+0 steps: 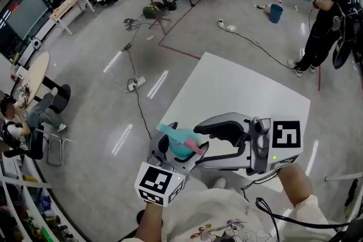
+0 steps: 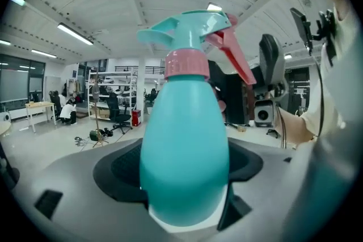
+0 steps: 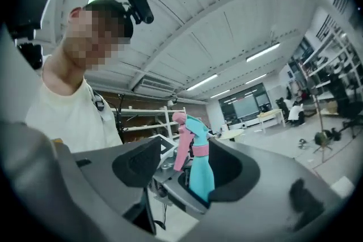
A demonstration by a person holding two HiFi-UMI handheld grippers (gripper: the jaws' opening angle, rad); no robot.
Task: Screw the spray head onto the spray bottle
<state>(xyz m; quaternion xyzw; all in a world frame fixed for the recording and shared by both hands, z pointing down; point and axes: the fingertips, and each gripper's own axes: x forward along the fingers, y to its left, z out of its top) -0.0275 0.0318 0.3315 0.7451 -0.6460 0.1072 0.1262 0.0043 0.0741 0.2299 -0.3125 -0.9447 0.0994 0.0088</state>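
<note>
**Spray bottle clamped in left claw, head already on its neck**

We see the white table [image 1: 238, 82] bare below us. Nothing of the task rests on it. The spray bottle [image 2: 184, 150] is up in the air, over the table's near left edge as the head view has it.

Our left claw [image 1: 172, 151] is clamped on the lower part of the teal body. Our right claw [image 3: 184, 173] stands wide apart with nothing pressed between its pads; the bottle shows beyond its gap, close by.

The spray head [image 2: 190, 28] sits upright on the neck, with its pink collar [image 2: 186, 62] against the shoulder and its pink trigger [image 2: 232, 56] slanting down on the side towards the right claw.

We cannot tell whether the collar is screwed tight, so we judge the task near its end, not finished.

What could go wrong:
- The body is round and smooth, so a twist on the collar could turn the bottle inside the left claw.
- The trigger juts out beside the collar, so the right claw could close on it instead.
- A collar started crooked would jam if forced.
</note>
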